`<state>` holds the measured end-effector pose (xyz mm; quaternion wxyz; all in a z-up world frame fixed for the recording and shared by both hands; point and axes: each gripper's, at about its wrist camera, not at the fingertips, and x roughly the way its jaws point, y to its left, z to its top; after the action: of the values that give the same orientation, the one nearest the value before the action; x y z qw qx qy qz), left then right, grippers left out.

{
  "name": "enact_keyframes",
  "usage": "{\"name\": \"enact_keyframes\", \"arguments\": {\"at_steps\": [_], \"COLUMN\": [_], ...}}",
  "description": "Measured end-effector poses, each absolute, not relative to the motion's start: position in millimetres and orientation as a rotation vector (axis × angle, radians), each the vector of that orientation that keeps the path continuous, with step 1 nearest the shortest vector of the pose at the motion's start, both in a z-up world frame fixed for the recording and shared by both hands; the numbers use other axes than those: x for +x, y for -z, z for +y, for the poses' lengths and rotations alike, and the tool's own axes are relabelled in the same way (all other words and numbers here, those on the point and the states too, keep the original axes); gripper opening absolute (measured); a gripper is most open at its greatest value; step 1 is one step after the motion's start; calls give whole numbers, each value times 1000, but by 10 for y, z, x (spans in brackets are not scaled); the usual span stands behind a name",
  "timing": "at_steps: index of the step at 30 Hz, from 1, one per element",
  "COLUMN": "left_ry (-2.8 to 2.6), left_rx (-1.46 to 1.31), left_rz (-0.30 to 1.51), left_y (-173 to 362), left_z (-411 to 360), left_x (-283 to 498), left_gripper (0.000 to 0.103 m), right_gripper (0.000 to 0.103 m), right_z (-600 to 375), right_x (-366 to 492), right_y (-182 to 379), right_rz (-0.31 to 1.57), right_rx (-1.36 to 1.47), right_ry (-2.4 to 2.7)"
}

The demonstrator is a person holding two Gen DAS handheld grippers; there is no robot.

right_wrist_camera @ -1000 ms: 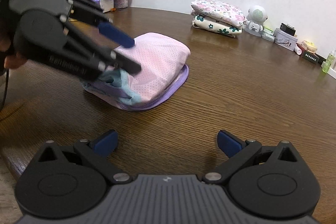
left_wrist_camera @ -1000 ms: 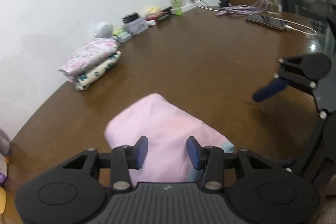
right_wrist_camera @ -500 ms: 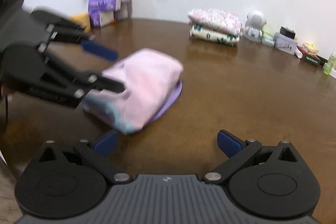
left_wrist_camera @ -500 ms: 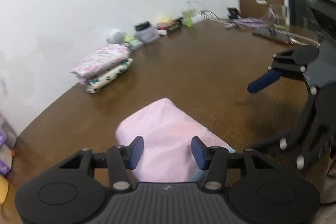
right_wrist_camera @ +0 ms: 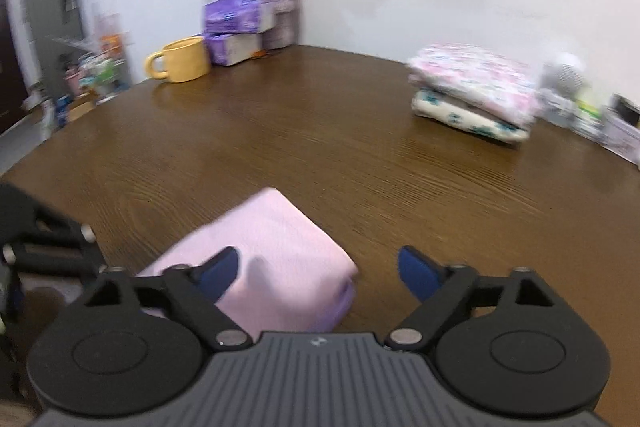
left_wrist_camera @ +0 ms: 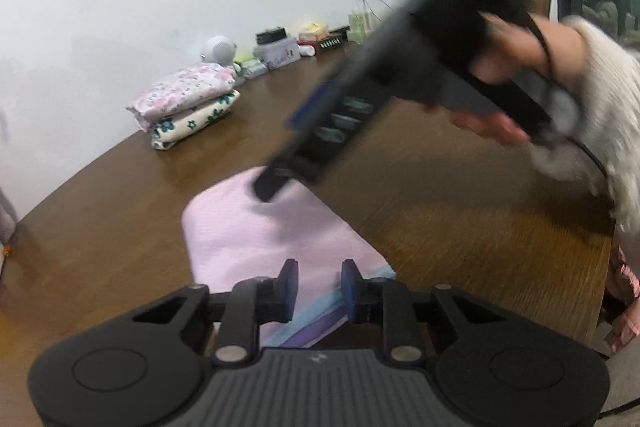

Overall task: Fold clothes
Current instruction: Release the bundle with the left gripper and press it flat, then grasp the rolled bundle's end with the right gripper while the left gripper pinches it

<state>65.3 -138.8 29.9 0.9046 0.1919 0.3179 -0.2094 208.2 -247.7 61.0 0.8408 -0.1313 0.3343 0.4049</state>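
The left gripper (left_wrist_camera: pixel 316 287) is closing, maybe pinching the pink folded cloth (left_wrist_camera: pixel 272 239). The right gripper (right_wrist_camera: pixel 316 269) is wide but closing above the cloth, holding nothing.

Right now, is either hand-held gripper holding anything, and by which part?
Left hand-held gripper is closing over the folded pink garment's near edge; grip unclear. Right holds nothing.
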Motion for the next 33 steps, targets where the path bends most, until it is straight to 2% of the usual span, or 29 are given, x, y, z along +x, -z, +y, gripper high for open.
{"name": "enact_keyframes", "arguments": {"at_steps": [3, 6, 8, 10, 22, 25, 33], "left_ry": [428, 422, 418, 412, 264, 246, 256], "left_rx": [412, 417, 419, 429, 427, 397, 368], "left_rz": [668, 673, 675, 679, 701, 703, 695], "left_y": [-250, -238, -240, -237, -243, -245, -266], "left_z": [-1398, -1366, -1333, -1291, -805, -660, -455], "left_x": [644, 618, 596, 578, 682, 748, 911], "left_gripper": [16, 16, 16, 16, 16, 16, 16], "right_gripper": [69, 56, 42, 33, 31, 24, 18], "right_z": [-2303, -2204, -2190, -2241, -2558, -2588, -2606], "right_x": [2199, 2309, 2392, 2447, 2224, 2033, 1513], "right_y": [-586, -512, -458, -421, -366, -366, -293], "right_rz": [725, 765, 804, 841, 950, 953, 929], "right_rx": [-320, -338, -317, -264, -83, -38, 115], "right_ry": [-907, -925, -942, -952, -842, -799, -677]}}
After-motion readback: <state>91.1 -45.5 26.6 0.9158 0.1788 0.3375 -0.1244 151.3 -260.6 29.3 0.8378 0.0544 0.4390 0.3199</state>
